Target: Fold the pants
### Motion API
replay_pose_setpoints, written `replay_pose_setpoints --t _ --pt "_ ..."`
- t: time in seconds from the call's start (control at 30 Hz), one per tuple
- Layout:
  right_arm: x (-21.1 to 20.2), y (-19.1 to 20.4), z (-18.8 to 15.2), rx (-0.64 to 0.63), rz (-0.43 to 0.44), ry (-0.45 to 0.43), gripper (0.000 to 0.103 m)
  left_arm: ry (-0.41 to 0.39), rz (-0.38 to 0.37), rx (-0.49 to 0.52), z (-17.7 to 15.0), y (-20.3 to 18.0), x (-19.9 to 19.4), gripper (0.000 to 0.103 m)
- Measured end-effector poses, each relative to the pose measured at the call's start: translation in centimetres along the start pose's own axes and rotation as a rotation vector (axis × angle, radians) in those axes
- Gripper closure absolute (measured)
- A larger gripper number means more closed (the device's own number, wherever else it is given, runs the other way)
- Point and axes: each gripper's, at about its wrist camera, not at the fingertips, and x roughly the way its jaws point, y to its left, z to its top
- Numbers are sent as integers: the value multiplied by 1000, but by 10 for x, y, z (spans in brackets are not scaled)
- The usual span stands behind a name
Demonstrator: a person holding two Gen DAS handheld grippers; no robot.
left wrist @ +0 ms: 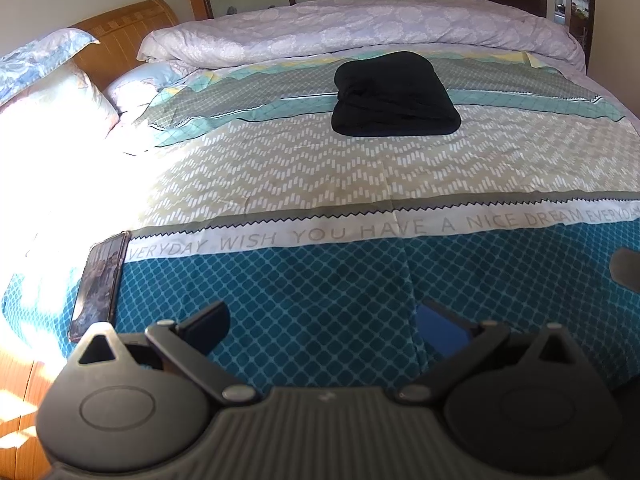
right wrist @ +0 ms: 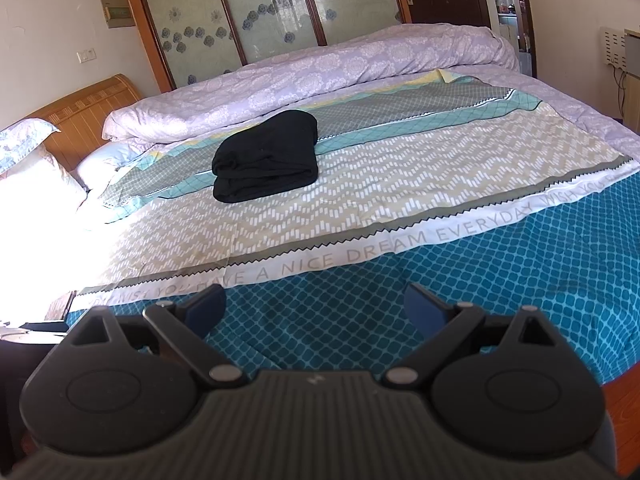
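Black pants [left wrist: 394,96] lie folded into a compact rectangle on the patterned bedspread [left wrist: 320,168], toward the far side of the bed. In the right wrist view the folded pants [right wrist: 266,158] show stacked layers on their left edge. My left gripper [left wrist: 322,324] is open and empty, held over the near teal edge of the bed, well short of the pants. My right gripper [right wrist: 314,304] is open and empty too, over the same near edge and far from the pants.
A rolled lilac duvet [left wrist: 360,28] lies behind the pants, with pillows [left wrist: 48,92] and a wooden headboard [left wrist: 124,24] at the left. A phone [left wrist: 100,284] rests on the bed's near left corner. Part of the right gripper [left wrist: 626,270] shows at the right edge.
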Motion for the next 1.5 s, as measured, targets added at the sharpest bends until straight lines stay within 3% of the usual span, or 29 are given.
replay_pose_setpoints --t 1.5 --pt "1 0 -1 -3 4 5 6 17 9 9 1 1 2 0"
